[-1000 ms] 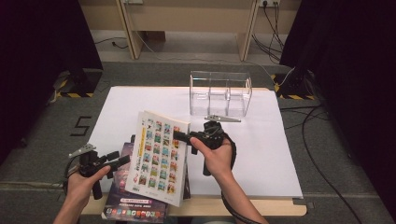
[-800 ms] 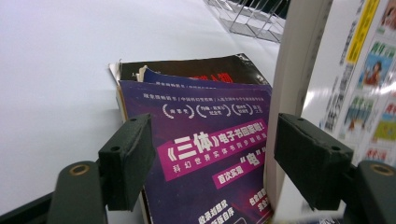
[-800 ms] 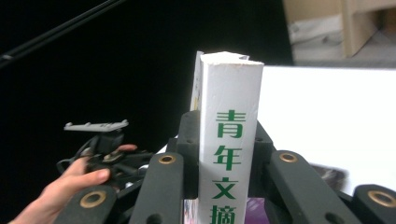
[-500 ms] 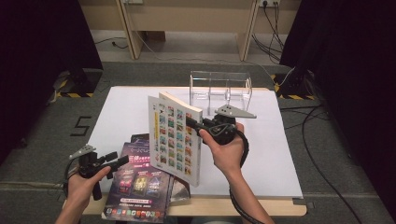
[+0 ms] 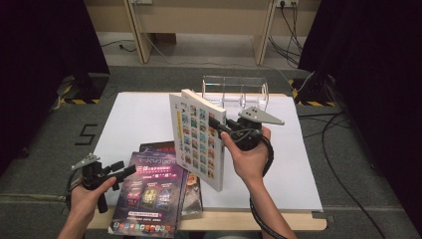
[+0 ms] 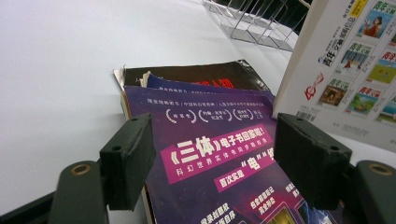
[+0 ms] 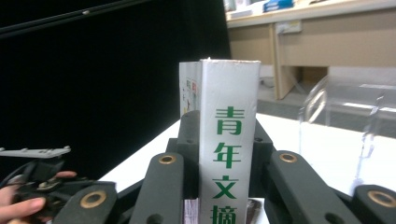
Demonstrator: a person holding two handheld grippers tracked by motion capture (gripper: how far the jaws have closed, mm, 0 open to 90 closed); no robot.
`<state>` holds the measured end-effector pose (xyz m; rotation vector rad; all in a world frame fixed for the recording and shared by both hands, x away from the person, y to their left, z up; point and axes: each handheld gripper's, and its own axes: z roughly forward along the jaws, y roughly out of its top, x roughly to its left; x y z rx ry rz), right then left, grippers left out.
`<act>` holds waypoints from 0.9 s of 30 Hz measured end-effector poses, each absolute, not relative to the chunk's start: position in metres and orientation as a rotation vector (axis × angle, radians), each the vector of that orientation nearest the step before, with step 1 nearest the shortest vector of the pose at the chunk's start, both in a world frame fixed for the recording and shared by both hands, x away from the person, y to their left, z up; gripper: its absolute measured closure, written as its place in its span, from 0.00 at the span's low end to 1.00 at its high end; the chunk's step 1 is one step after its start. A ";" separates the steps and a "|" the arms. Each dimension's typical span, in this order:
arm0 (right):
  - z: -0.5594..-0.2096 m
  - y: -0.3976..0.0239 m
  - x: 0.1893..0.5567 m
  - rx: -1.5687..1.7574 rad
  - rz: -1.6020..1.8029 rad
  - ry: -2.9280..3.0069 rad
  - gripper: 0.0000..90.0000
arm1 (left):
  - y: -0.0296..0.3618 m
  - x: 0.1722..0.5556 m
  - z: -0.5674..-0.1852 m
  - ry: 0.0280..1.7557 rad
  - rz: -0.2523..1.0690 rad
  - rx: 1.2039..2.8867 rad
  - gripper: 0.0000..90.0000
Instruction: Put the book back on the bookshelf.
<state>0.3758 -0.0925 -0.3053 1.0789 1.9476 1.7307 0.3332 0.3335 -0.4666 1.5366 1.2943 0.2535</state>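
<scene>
Above table, right gripper (image 5: 222, 127) clamps thick white book (image 5: 196, 137), upright, cover w/ colourful thumbnails.

Even overhead light, dark surroundings; near jaws blurred (slight softness).

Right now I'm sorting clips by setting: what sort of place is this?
Probably a lab or studio set up for recording: a table covered in white, black curtains at both sides, cables across the grey floor, and a person working handheld grippers on books.
</scene>
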 end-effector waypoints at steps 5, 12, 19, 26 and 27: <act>-0.301 -0.100 0.375 1.078 1.705 1.891 0.82 | 0.333 0.333 -0.467 1.293 0.253 1.535 0.31; -0.297 -0.116 0.377 1.110 1.672 1.819 0.82 | 0.334 0.333 -0.467 1.297 0.257 1.534 0.32; -0.288 -0.139 0.375 1.134 1.659 1.743 0.82 | 0.332 0.334 -0.468 1.296 0.256 1.538 0.32; -0.279 -0.152 0.374 1.134 1.633 1.682 0.82 | 0.332 0.334 -0.467 1.295 0.258 1.538 0.32; -0.277 -0.156 0.374 1.137 1.623 1.662 0.82 | 0.333 0.333 -0.467 1.294 0.259 1.538 0.32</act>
